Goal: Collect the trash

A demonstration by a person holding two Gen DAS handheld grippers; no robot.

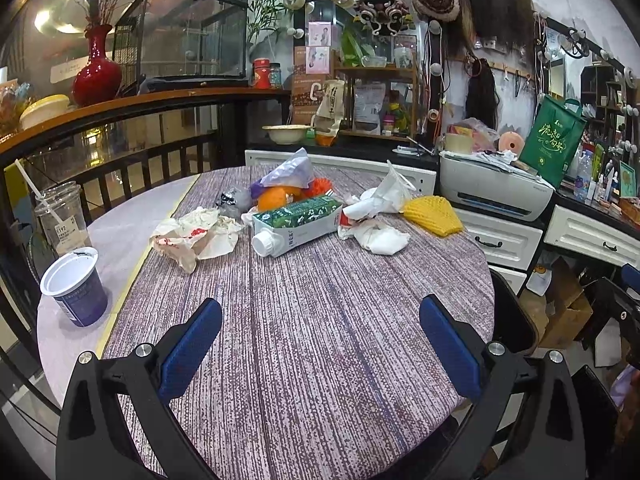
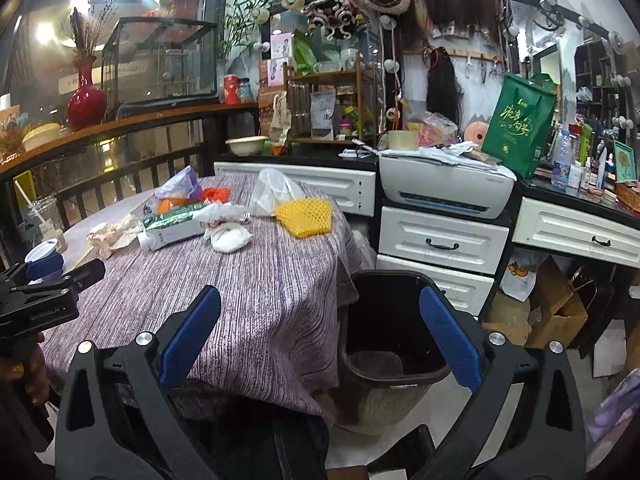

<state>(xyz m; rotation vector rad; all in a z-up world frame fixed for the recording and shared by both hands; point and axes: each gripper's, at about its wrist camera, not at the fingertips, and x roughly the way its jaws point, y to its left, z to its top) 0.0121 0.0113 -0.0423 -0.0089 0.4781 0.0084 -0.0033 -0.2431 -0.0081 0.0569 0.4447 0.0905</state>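
Both grippers hang in the air with nothing in them: the left gripper [image 1: 320, 344] with blue fingers [image 1: 192, 348] spread wide, the right gripper [image 2: 320, 338] likewise gaping.

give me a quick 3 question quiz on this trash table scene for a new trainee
1. True or false: the green and white carton stands upright on the table.
2. Which item lies nearest the table edge on the bin's side? A) yellow foam net B) blue yogurt cup C) crumpled paper wrapper
3. Fill in: the black bin sits on the ____, beside the table, and holds ____ of the trash so far.

Key
1. False: it lies on its side, cap toward the camera.
2. A
3. floor; none that can be seen. The left gripper and right gripper both have open, empty jaws.
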